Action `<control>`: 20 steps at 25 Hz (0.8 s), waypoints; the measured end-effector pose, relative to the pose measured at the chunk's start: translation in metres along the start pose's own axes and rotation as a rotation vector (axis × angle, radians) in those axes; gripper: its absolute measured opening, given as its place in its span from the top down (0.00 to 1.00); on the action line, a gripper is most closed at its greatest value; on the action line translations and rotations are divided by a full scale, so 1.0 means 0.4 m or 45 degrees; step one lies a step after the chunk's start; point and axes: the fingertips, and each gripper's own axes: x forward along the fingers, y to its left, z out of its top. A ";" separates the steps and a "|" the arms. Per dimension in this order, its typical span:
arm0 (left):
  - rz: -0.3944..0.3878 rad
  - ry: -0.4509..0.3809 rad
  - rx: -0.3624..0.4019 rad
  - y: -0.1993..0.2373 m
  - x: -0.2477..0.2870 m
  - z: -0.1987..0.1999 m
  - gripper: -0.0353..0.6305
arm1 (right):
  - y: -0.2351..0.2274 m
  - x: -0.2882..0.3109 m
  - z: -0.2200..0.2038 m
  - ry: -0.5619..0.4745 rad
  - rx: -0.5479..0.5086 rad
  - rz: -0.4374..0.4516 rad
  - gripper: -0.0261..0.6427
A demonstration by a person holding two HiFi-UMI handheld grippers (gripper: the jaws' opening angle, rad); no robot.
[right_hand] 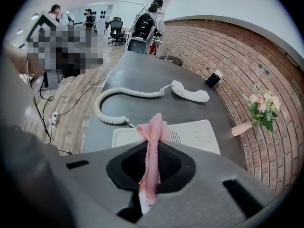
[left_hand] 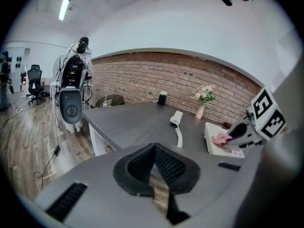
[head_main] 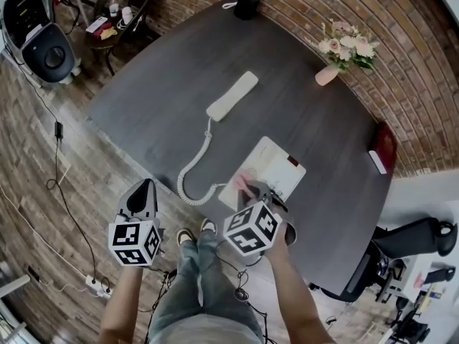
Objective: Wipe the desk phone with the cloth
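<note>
A white desk phone base (head_main: pixel 272 170) lies near the front edge of the dark table (head_main: pixel 158 92). Its handset (head_main: pixel 232 95) lies off the base farther back, joined by a coiled cord (head_main: pixel 192 170). My right gripper (right_hand: pixel 152 141) is shut on a pink cloth (right_hand: pixel 153 151), whose free end (head_main: pixel 241 183) sits over the near left corner of the phone base (right_hand: pixel 194 134). My left gripper (left_hand: pixel 154 167) is shut and holds nothing; it hangs off the table's front left, over the wood floor. The right gripper with the pink cloth (left_hand: pixel 221 138) also shows in the left gripper view.
A pink vase with flowers (head_main: pixel 346 52) stands at the back right of the table, a black speaker (head_main: pixel 248 1) at the far edge, and a dark red book (head_main: pixel 383 147) at the right edge. A small side table (head_main: pixel 118 16) and a machine (head_main: pixel 36 31) stand beyond the left end.
</note>
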 end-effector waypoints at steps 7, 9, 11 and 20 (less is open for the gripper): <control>-0.010 0.016 -0.009 -0.001 -0.020 -0.025 0.94 | 0.059 -0.007 -0.004 0.004 0.003 0.049 0.93; -0.009 0.015 -0.014 0.001 -0.024 -0.028 0.94 | 0.077 -0.009 -0.005 0.006 -0.007 0.064 0.93; -0.007 0.013 -0.023 0.001 -0.029 -0.031 0.94 | 0.098 -0.011 -0.009 0.010 -0.019 0.084 0.93; 0.000 -0.003 -0.044 0.002 -0.058 -0.032 0.94 | 0.169 -0.030 -0.016 0.014 -0.012 0.178 0.93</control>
